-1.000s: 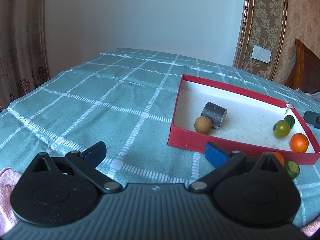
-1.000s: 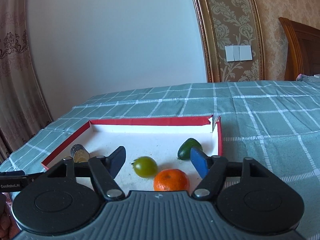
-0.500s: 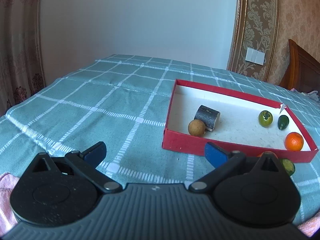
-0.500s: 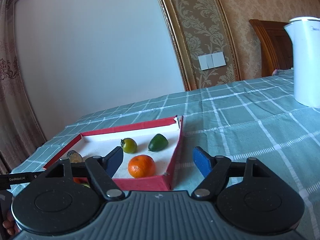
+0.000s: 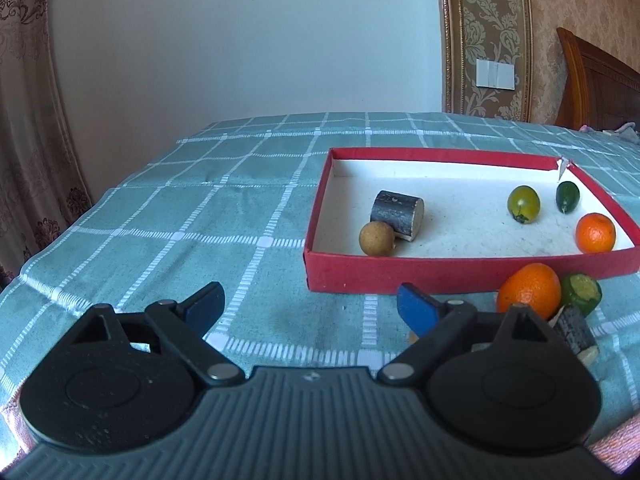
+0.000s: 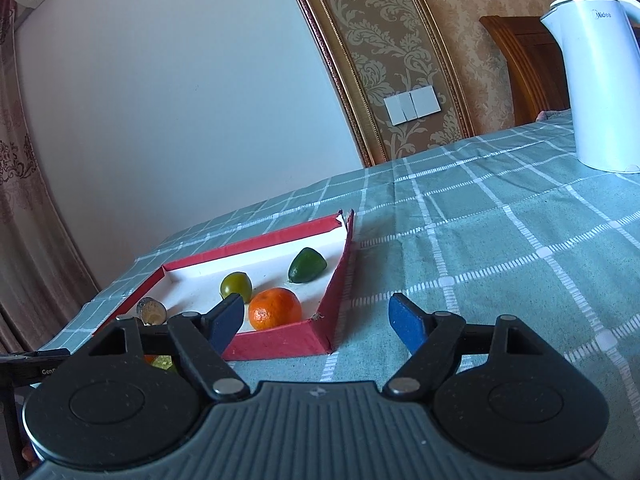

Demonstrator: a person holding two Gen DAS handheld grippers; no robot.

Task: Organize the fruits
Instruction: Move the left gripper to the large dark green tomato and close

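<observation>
A red box (image 5: 400, 276) with a white floor holds a brown round fruit (image 5: 377, 238), a dark wood log (image 5: 397, 213), a yellow-green fruit (image 5: 523, 203), a dark green fruit (image 5: 567, 197) and an orange (image 5: 595, 232). Outside its front wall lie a second orange (image 5: 528, 295), a cut green fruit (image 5: 581, 293) and a small log (image 5: 574, 330). My left gripper (image 5: 310, 309) is open and empty over the cloth, in front of the box. My right gripper (image 6: 318, 320) is open and empty at the box's near right corner (image 6: 324, 338); the orange (image 6: 274, 308), yellow-green fruit (image 6: 236, 285) and dark green fruit (image 6: 306, 265) show there.
The table wears a green checked cloth (image 5: 200, 220). A white electric kettle (image 6: 596, 80) stands at the far right. A wooden headboard (image 5: 600, 84) and a patterned wall lie behind. A pink cloth (image 5: 16, 416) lies at the table's near left edge.
Both grippers have drawn back from the box and stay open. The right view has swung right, bringing the kettle into sight. The left view now shows the fruits lying outside the box.
</observation>
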